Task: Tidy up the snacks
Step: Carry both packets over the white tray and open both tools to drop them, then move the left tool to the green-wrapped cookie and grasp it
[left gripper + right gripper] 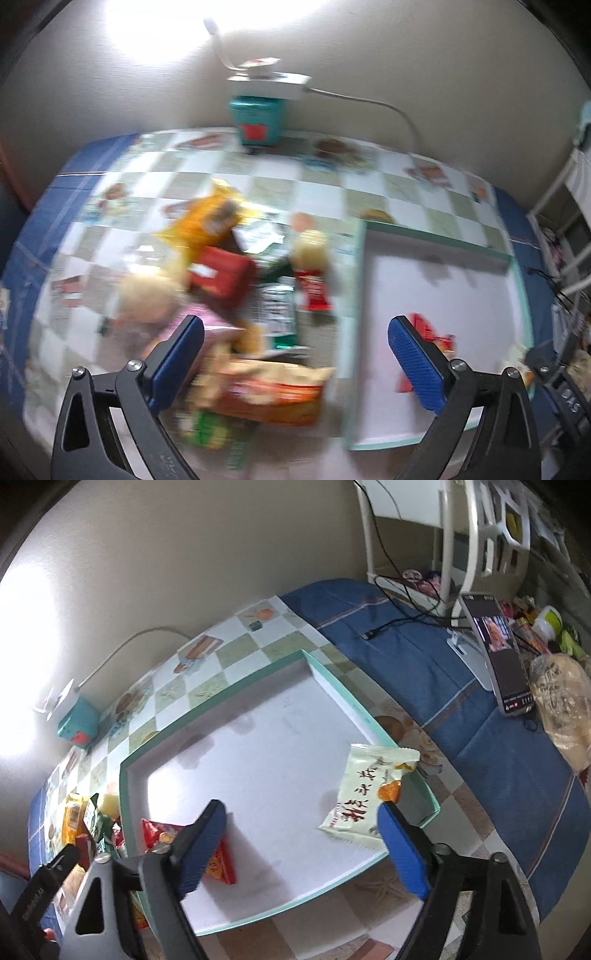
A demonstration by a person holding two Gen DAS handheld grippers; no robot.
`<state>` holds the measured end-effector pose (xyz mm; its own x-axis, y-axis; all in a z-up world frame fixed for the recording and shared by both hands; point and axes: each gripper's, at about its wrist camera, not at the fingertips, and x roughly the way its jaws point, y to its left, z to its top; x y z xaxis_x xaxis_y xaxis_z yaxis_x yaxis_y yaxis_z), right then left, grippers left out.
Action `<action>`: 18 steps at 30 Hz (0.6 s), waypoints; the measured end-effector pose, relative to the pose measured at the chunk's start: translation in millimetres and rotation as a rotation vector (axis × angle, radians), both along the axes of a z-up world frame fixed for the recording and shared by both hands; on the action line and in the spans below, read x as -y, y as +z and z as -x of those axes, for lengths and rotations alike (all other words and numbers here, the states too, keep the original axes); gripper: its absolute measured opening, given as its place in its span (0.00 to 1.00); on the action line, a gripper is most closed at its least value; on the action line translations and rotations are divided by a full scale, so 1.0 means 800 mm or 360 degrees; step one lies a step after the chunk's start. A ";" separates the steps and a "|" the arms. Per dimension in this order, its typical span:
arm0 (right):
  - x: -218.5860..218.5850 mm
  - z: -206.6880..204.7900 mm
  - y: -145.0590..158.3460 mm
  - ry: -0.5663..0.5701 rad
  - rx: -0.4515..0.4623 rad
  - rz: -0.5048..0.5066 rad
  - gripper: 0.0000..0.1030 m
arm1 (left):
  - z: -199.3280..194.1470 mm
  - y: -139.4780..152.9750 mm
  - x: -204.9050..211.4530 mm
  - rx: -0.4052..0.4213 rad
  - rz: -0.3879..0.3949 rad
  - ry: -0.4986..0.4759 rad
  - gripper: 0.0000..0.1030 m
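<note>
Snacks (236,280) lie heaped on the desk (110,236) left of the tray (221,701); two packets are already inside. Both my left tongs (295,365) and right tongs (301,845) are spread wide, empty. I'd steady the blurred left view first, then take one top packet.

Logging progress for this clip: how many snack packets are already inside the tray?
2. A pale green packet lies at the tray's right edge, and a red packet lies near its left side, partly behind a gripper finger. More could be hidden there.
</note>
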<state>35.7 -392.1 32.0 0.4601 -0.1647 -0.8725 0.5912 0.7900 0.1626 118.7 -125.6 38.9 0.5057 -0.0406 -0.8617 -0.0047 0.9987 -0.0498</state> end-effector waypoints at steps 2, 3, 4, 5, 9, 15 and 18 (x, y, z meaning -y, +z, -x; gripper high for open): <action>-0.012 -0.003 0.004 0.0040 0.0017 0.0003 0.90 | 0.002 0.005 -0.022 0.0011 -0.0042 0.0056 0.97; -0.018 -0.005 0.005 0.0057 0.0021 -0.0005 0.90 | 0.004 0.007 -0.036 0.0017 -0.0061 0.0096 0.97; -0.024 -0.006 0.005 0.0077 0.0025 -0.0014 0.92 | 0.004 0.009 -0.049 0.0016 -0.0070 0.0132 0.97; -0.033 -0.009 0.005 0.0107 0.0031 -0.0024 0.95 | 0.005 0.010 -0.062 0.0011 -0.0072 0.0175 0.97; -0.074 -0.018 0.008 0.0242 0.0050 -0.0018 1.00 | 0.018 0.017 -0.125 0.0011 0.0003 0.0391 0.97; -0.139 -0.030 0.010 0.0434 0.0071 0.0000 1.00 | 0.040 0.010 -0.211 -0.0024 0.0101 0.0687 0.97; -0.171 -0.034 0.006 0.0524 0.0077 -0.0056 1.00 | 0.048 0.000 -0.238 -0.0065 0.0125 0.0762 0.97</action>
